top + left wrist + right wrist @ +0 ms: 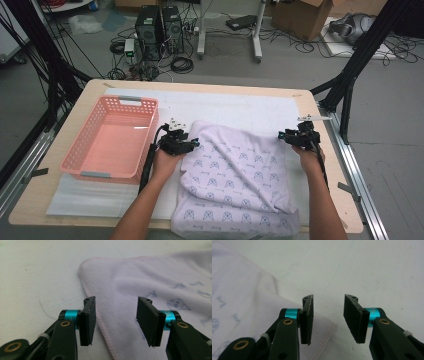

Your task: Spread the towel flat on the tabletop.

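On our white-matted table [260, 107], both grippers' fingers stand half open and empty: left gripper [116, 315] astride the printed towel's [235, 175] far-left corner, right gripper [328, 315] just beside its far-right hem.

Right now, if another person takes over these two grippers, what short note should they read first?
Left gripper: open, jaws over the far left corner of the cloth, not pressing it.
Right gripper: open, above the cloth's hemmed far right corner and the white mat, holding nothing.
The cloth, pale with a blue print, lies partly folded on the mat, its near edge hanging off the table.
The pink basket to the left has nothing in it.
Probably left: grip both corners, finish folding, perhaps move the cloth into the basket.
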The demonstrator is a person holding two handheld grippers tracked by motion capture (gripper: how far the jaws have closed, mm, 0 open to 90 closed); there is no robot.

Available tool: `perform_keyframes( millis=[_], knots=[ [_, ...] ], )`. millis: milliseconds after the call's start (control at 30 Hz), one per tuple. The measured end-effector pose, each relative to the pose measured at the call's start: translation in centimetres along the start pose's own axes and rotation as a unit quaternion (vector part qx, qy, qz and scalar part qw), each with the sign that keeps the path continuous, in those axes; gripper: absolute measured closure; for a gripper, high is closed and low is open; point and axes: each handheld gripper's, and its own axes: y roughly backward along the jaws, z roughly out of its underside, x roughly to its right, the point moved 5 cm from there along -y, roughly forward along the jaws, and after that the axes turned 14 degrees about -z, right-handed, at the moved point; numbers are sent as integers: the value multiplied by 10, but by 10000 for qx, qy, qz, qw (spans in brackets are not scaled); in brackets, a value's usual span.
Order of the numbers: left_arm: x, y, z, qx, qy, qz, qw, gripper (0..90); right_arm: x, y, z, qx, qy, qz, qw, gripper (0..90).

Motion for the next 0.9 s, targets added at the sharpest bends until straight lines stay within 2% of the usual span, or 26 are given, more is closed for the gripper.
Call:
perform_keyframes(
  millis=[100, 167, 200, 233, 267, 300, 333, 367, 400, 433, 467, 500, 533, 567, 600, 633, 667, 700, 733, 767, 800, 833, 900],
  knots=[
    [1, -4, -5, -55, -57, -57, 10000, 503, 2, -13, 4, -136, 19, -68, 9999, 618],
    [4, -6, -6, -120, -364, -205, 9991, 509, 0, -17, 5, -175, 40, -163, 9997, 601],
    [5, -6, -6, -97, -478, -261, 9985, 539, -1, -18, 5, -180, 73, -265, 9995, 589],
    [7, -6, -6, -70, -480, -257, 9985, 570, -4, -19, 5, -247, 145, -345, 9990, 569],
    [7, -5, -6, -86, -503, -219, 9985, 631, -8, -19, 6, -332, 285, -392, 9983, 565],
    [9, -4, -6, -120, -506, -111, 9986, 759, -11, -20, 6, -396, 419, -401, 9975, 546],
    [10, -3, -6, -137, -551, -199, 9982, 845, -17, -22, 7, -501, 576, -466, 9960, 552],
    [11, -2, -6, -171, -567, -294, 9978, 854, -20, -23, 7, -602, 718, -425, 9947, 590],
    [10, 0, -6, -222, -568, -392, 9974, 857, -24, -23, 7, -678, 858, -412, 9931, 689],
    [9, 2, -6, -259, -571, -486, 9968, 859, -28, -23, 7, -787, 982, -533, 9906, 845],
    [8, 5, -6, -239, -557, -550, 9966, 859, -31, -23, 6, -909, 1265, -360, 9871, 843],
    [5, 8, -6, -198, -540, -598, 9966, 859, -33, -21, 4, -967, 1653, 157, 9814, 847],
    [3, 11, -7, -156, -491, -641, 9966, 859, -34, -17, 0, -798, 1777, 455, 9798, 847],
    [1, 15, -8, -81, -435, -649, 9969, 858, -35, -11, -6, -482, 1765, 615, 9812, 848],
    [-1, 18, -9, 9, -376, -656, 9971, 858, -36, -5, -11, -179, 1782, 749, 9810, 848],
    [-2, 20, -10, 40, -384, -672, 9970, 857, -37, -1, -15, -7, 1824, 775, 9802, 847],
    [-2, 22, -9, 50, -352, -649, 9973, 855, -39, 1, -17, 52, 1854, 824, 9792, 845],
    [-2, 22, -8, 14, -348, -617, 9975, 850, -39, 1, -16, -4, 1841, 763, 9799, 838],
    [-2, 21, -6, -69, -353, -566, 9978, 839, -39, -1, -12, -126, 1750, 643, 9824, 799],
    [-2, 20, -4, -174, -378, -523, 9978, 789, -37, -4, -8, -305, 1637, 573, 9844, 696],
    [-2, 18, -3, -246, -362, -522, 9977, 687, -35, -6, -4, -459, 1508, 566, 9859, 612],
    [-2, 16, -3, -249, -325, -497, 9979, 602, -33, -5, 1, -503, 1379, 562, 9876, 603],
    [-2, 15, -5, -103, -242, -488, 9985, 545, -28, 1, 4, -249, 1103, 508, 9923, 561]
  ],
)
